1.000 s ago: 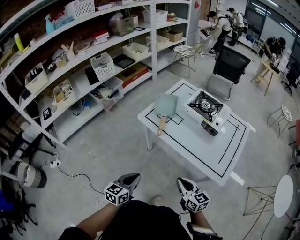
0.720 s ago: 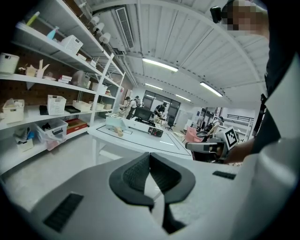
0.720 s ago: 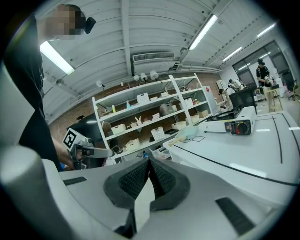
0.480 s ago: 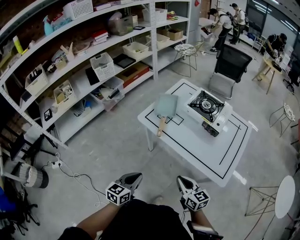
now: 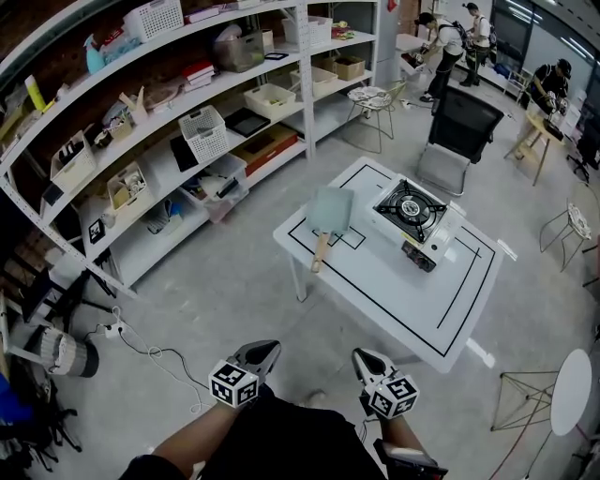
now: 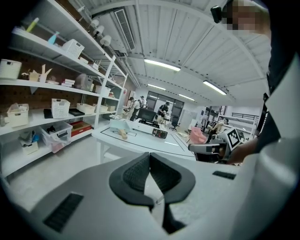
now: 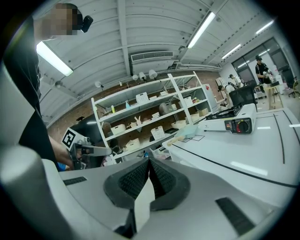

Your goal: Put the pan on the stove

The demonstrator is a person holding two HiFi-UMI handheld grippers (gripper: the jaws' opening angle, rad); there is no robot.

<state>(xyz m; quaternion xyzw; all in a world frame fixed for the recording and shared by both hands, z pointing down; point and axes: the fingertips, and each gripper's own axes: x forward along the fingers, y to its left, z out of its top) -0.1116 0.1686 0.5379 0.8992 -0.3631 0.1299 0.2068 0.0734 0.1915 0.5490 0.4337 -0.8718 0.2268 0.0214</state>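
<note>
White shelving (image 5: 141,141) runs along the left wall, crowded with containers. On its top shelf stands a white lattice basket (image 5: 159,16), and from here I cannot tell what is in it. One shelf down, at the left end, an open white box (image 5: 70,159) holds a few dark upright things. Farther right on that shelf, a second lattice basket (image 5: 204,131) sits beside a flat black tray (image 5: 248,122). Lower still, a small open bin (image 5: 127,183) has little odds in it, and a clear plastic tub (image 5: 214,187) holds a jumble of dark pieces. A shallow white bin (image 5: 272,98) farther along carries something pale green.

Low in front of the person, the left tool (image 5: 265,351) has its jaws pressed together with nothing between the pads. It is well apart from the white tabletop (image 5: 394,300).

The pan (image 5: 331,210), square and pale blue-green, lies flat on the left part of that tabletop. Its wooden handle (image 5: 321,251) points toward the near-left edge.

The right tool (image 5: 363,360) is also held low and near the body, with its jaws closed on nothing.

Near the pan's right side, not touching it, sits the stove (image 5: 410,211). It is a white single-burner portable with a black grate on top. Beyond the tabletop stands a black office chair (image 5: 461,122).
</note>
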